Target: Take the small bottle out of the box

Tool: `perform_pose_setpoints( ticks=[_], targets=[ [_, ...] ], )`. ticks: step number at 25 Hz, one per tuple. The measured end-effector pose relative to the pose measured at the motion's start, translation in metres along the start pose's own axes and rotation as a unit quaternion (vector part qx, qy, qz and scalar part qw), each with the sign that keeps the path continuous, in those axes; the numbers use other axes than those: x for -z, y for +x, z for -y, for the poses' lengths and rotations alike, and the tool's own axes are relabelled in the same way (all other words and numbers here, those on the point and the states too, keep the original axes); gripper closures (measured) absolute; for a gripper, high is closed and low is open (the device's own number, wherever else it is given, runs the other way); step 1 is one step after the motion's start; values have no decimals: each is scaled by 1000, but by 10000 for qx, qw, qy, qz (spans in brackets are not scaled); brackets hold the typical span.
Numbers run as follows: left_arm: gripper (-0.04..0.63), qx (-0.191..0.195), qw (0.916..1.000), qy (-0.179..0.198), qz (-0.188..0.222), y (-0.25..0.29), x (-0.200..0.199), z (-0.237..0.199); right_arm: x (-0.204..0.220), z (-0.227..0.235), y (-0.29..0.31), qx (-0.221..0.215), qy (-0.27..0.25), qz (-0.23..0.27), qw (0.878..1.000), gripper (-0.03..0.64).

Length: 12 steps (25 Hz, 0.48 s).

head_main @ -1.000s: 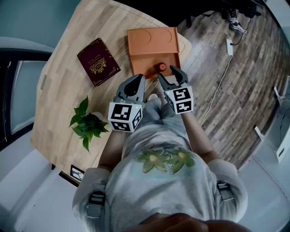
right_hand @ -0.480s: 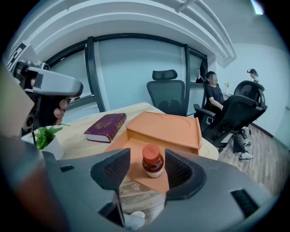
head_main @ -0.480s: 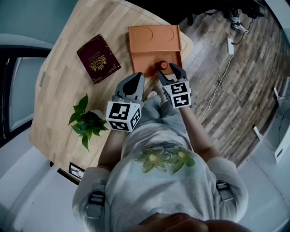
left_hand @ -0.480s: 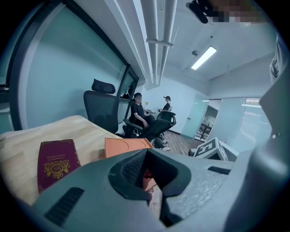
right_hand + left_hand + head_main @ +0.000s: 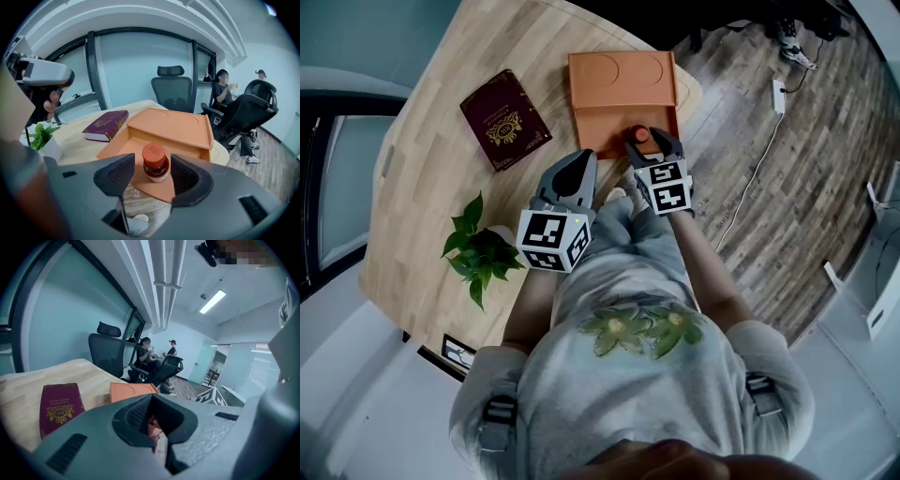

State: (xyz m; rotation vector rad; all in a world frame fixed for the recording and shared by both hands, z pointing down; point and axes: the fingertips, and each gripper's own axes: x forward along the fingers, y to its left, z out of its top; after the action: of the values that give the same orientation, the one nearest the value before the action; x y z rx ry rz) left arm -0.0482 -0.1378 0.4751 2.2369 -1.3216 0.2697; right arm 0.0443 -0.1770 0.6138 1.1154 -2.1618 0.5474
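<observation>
Right tool [image 5: 649, 141] is at the near edge of the orange box [image 5: 619, 80], and its jaws are wide apart with the small bottle [image 5: 639, 137] right between them! In the right gripper view there's a sliver of daylight on both sides of the bottle, so the ribbed pads flank it but neither one seems to touch it; nothing is gripped. The bottle is brown with a red-orange cap, and it stands upright on the low floor of the box, close to the box's near right corner and in front of the box's raised back part with the two round dents. Over to the left tool [image 5: 581, 161]: it hangs just off the near edge of the box, beside the right tool on its left, and the left gripper view shows its jaws drawn together at the tips and holding nothing, with only a scrap of orange peeking through the hollow between the pads. On the wooden counter [image 5: 422, 178], a dark red book [image 5: 504, 119] with a gold crest lies flat to the left of the box and clear of it. A small green plant [image 5: 483, 255] in a white pot sits well apart from the box, off its near-left side.
</observation>
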Motion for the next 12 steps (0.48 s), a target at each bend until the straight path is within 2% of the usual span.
perform_pose_setpoints(
  ticks=[12],
  targets=[
    [592,-24,10000,62,-23,1,1,0,7,1,15,6,-195,-299,9994,405]
  ],
)
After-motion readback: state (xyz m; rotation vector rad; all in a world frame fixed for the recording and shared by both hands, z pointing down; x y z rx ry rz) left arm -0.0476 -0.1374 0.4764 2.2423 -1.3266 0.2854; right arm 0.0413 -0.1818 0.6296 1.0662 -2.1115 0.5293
